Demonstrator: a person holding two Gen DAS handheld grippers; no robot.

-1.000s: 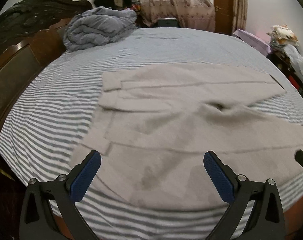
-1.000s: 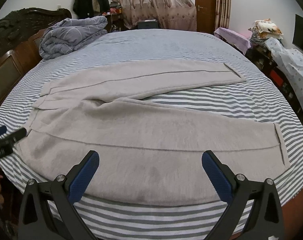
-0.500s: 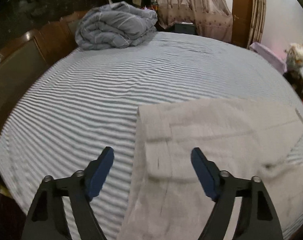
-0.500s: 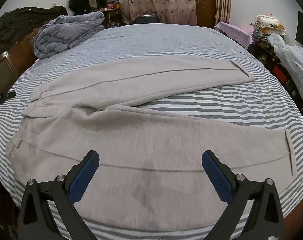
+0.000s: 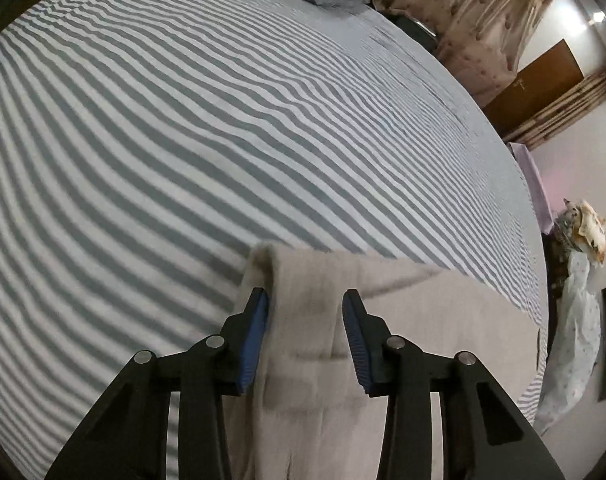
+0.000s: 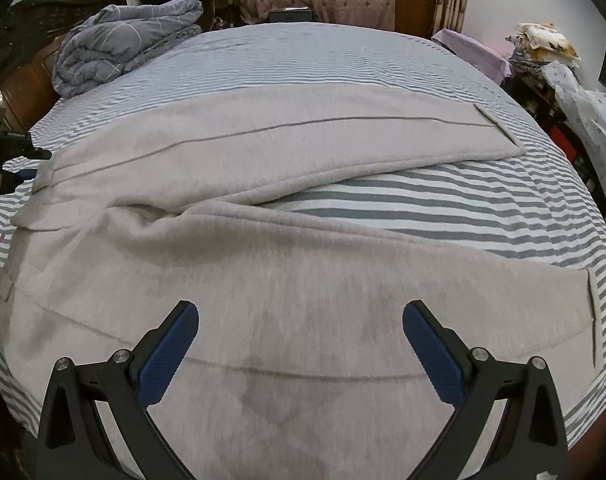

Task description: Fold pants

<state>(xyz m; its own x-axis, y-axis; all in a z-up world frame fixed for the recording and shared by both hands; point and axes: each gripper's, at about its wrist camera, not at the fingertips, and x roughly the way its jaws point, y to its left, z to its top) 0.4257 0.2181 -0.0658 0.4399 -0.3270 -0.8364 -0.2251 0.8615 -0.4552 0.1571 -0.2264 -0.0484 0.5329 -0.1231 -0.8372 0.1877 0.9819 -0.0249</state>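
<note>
The soft gray pants lie flat on the striped bed, legs spread apart. The left gripper has just been closing around the waist corner, not yet pinching it. The right gripper hangs wide over one leg.

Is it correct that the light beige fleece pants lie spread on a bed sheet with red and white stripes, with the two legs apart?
Not quite: the bed sheet has grey and white stripes, not red and white. The right wrist view shows this clearly. The rest holds: the light beige fleece pants lie spread on it with the two legs apart, a striped wedge of sheet showing between them.
</note>
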